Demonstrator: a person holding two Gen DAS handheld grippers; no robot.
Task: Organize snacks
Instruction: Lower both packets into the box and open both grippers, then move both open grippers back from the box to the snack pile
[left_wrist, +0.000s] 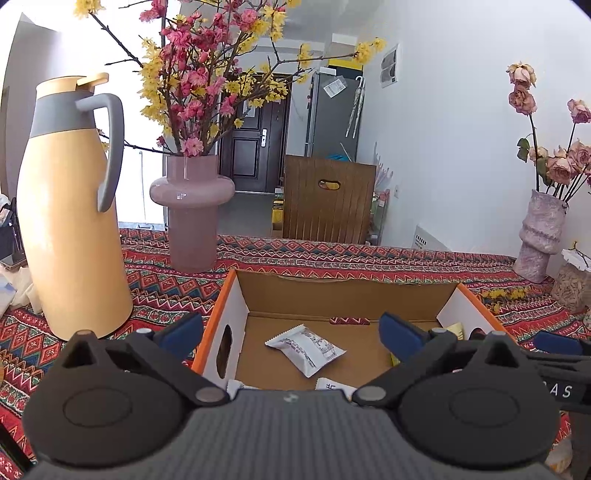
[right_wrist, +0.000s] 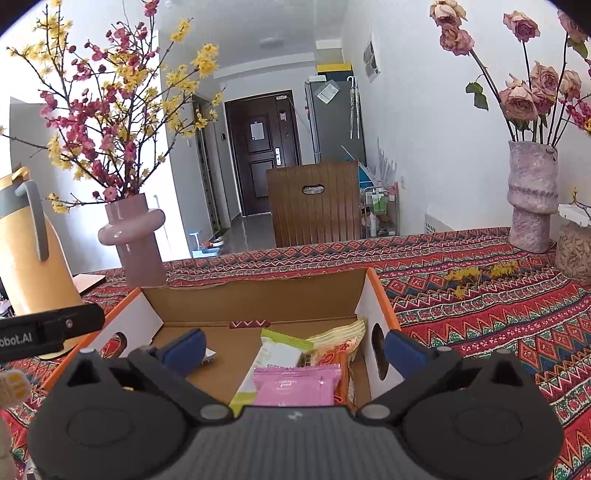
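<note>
The cardboard box (left_wrist: 258, 295) sits on the patterned tablecloth (left_wrist: 369, 258), open at the top, with orange outer edges and an oval hand-hole in each short side wall. The left gripper (left_wrist: 291, 334) hangs over the near left part of the box with its jaws spread wide and nothing between them: its left finger stands outside the left wall, its right finger over the box interior. Below it, a white snack packet (left_wrist: 304, 349) lies loose on the box floor, apart from all walls, with bare cardboard around it; two more white packet corners show at the near edge, partly hidden by the gripper body. The right gripper (right_wrist: 295, 349) hangs over the near right part of the box, jaws likewise wide and empty, its right finger outside the right wall. Between its fingers, a pink packet (right_wrist: 297, 384) lies on a green-and-white packet (right_wrist: 273, 354), with an orange packet (right_wrist: 328, 358) and a pale yellow packet (right_wrist: 343, 332) crowded against the right wall. The centre of the box floor is bare. On the cloth, a yellow thermos jug (left_wrist: 70, 221) and a pink vase (left_wrist: 192, 210) stand left of and behind the box; a textured vase (right_wrist: 532, 199) and a jar (right_wrist: 574, 251) stand well apart at far right, leaving open cloth beside the right wall.
</note>
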